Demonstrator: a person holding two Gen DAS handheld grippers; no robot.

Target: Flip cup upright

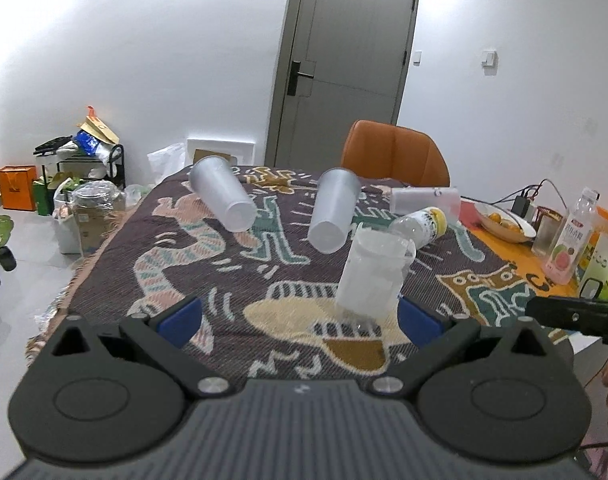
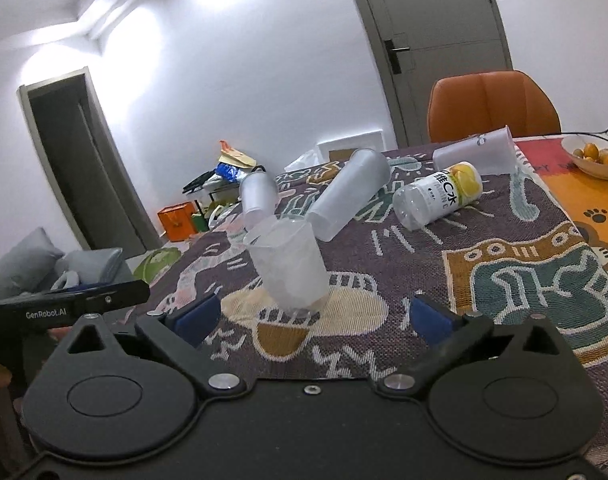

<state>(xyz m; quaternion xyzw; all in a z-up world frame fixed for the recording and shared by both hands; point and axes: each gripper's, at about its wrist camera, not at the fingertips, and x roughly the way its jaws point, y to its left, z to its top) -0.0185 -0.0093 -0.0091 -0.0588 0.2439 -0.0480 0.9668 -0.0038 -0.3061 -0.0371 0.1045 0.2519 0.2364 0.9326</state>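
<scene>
Both claws, left gripper (image 1: 300, 316) and right gripper (image 2: 312, 316), stand wide open and empty, with the clear cup (image 1: 374, 276) upright but leaning on the patterned cloth (image 1: 224, 264) just ahead, so a careless nudge risks toppling it.

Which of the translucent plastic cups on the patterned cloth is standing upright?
The short clear plastic cup nearest the cameras stands upright, mouth up. The two tall frosted plastic cups behind it lie on their sides.
</scene>
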